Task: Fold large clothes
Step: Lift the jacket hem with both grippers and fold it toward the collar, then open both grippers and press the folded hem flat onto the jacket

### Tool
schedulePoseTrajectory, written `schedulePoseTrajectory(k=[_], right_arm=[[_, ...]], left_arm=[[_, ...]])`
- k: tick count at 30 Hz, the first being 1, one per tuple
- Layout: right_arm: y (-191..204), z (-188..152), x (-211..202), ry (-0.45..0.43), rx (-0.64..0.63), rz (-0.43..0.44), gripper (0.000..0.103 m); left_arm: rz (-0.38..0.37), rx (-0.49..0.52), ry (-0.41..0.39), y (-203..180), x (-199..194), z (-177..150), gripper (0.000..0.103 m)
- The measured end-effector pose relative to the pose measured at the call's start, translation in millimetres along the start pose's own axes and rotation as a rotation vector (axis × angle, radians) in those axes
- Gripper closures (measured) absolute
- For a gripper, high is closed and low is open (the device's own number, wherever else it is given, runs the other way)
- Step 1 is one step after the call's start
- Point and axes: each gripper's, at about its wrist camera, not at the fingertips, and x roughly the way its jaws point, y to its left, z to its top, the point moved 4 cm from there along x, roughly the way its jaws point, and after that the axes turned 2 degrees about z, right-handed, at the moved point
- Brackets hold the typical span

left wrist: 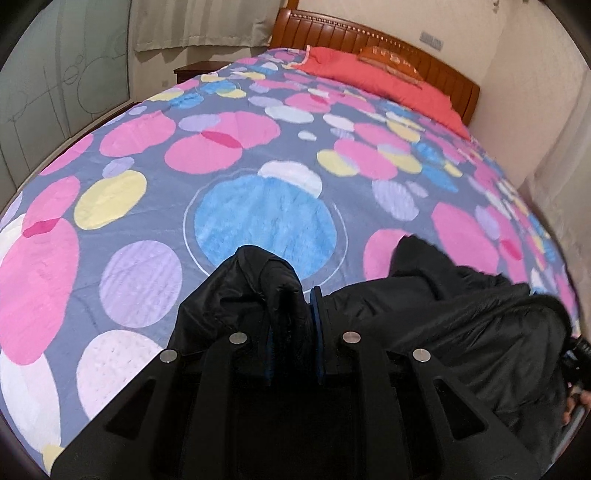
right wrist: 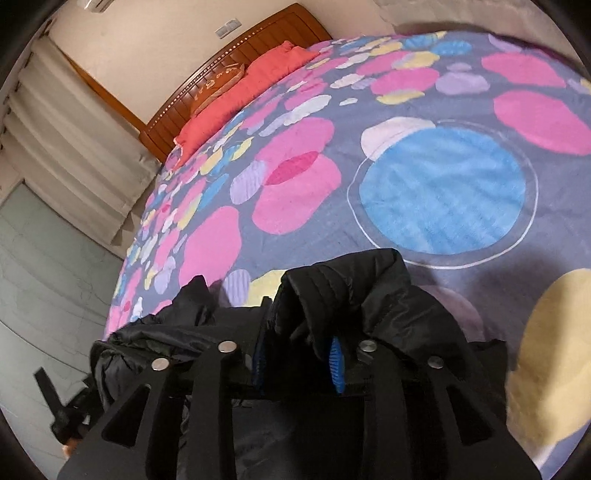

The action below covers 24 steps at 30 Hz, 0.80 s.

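Left gripper (left wrist: 293,317): fingers closed on a bunched fold of the black jacket (left wrist: 461,332), fabric humped over the fingertips and held above the bedspread (left wrist: 147,184). Right gripper (right wrist: 299,343): fingers likewise clamped on a quilted fold of the jacket (right wrist: 351,295), blue pads (right wrist: 337,363) visible either side of the cloth. The jacket lies crumpled at the near edge of the bed, its bulk trailing right in the left wrist view and left in the right wrist view, between the two grippers. The bedspread is grey with pink, blue, yellow and lilac circles. At the far end: a red pillow (left wrist: 388,79), a small brown cushion (left wrist: 391,62) on it, and a wooden headboard (left wrist: 332,31). Curtains (left wrist: 203,22) hang at far left.
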Motion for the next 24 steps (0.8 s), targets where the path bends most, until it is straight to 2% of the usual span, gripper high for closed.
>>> schedulePoseTrajectory(k=[2,5,7,8,9,10,11,15,17,21,24], right_arm=[[-1,1,0,0.011,0.014,0.018,0.068],[4,4,-9,0.021,0.009,0.036,0.058],[10,7,-24,-0.004,0.003,0.058,0.041],[13,8,-34,-0.029,-0.003,0.056,0.037],[16,9,-42,-0.051,-0.01,0.055,0.033],[20,9,-50,-0.068,-0.022,0.057,0.033],[26,7,-58,-0.08,-0.039,0.058,0.033],[58,-17,-71,-0.088,-0.146,0.014,0.033],[75,-32,-65,-0.077,-0.225,-0.021,0.033],[119,-65,-34,-0.048,-0.425,-0.099,0.033],[145,-73,-12,-0.06,-0.543,-0.141,0.034]], left_arm=[[-0.009,0.006,0.01,0,2,0,0.084],[-0.059,-0.007,0.021,0,-4,6,0.071],[-0.099,-0.02,0.009,0,-16,11,0.054],[-0.124,-0.033,-0.006,3,-26,13,0.052],[-0.137,-0.044,-0.021,5,-36,16,0.046],[-0.142,-0.054,-0.04,7,-45,18,0.038],[-0.147,-0.069,-0.073,10,-58,19,0.036],[-0.184,-0.095,-0.106,7,-88,4,0.033],[-0.192,-0.047,-0.098,-7,-93,-18,0.033],[-0.114,0.098,-0.075,-43,-74,-52,0.033],[-0.076,0.131,-0.09,-57,-57,-55,0.033]])
